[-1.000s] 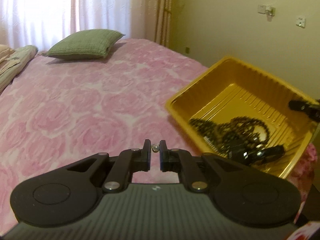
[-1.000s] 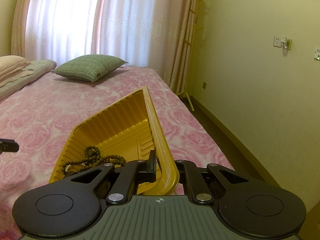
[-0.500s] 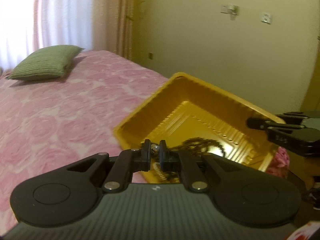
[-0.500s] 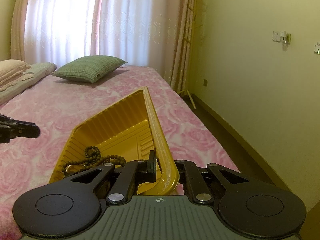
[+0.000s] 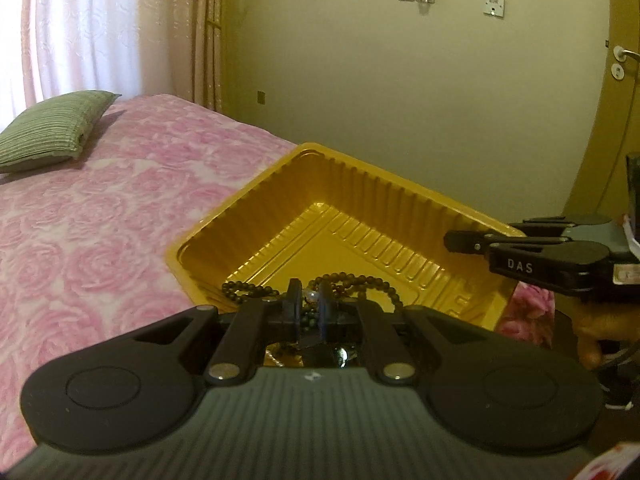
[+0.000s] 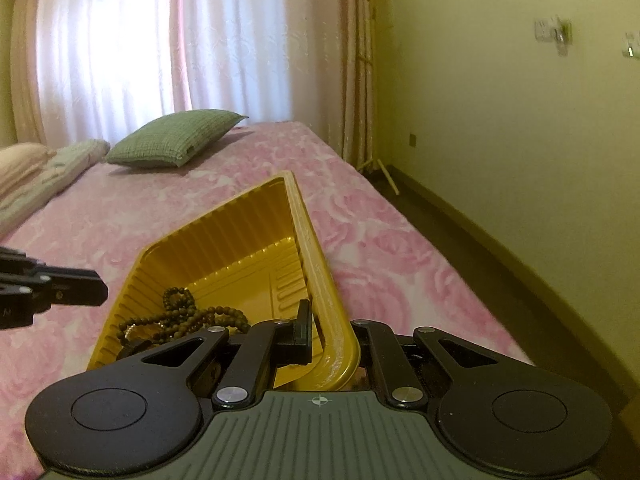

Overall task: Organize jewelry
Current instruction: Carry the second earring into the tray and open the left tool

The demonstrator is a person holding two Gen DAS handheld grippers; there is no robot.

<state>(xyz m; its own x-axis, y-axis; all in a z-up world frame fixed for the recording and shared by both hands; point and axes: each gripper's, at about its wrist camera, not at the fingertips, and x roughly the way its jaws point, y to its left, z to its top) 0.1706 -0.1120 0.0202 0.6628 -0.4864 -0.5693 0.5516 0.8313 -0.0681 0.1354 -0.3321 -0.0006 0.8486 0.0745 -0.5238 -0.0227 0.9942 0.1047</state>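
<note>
A yellow plastic tray lies on the pink bed, with a dark beaded necklace coiled in it. My left gripper hovers over the tray's near corner, shut on a small shiny piece of jewelry. From the right wrist view the left gripper enters at the left edge. My right gripper is shut on the tray's rim: one finger is inside the wall and the other is hidden behind it. The left wrist view shows the right gripper at the tray's right edge.
A pink rose-patterned cover spreads over the bed. A green pillow lies at the far end before the curtains. The bed's right edge drops to a dark floor by a yellow wall.
My left gripper has swung right from over the bedcover to above the tray's near corner, still holding the small piece. The right gripper has rolled slightly, keeping its grip on the rim.
</note>
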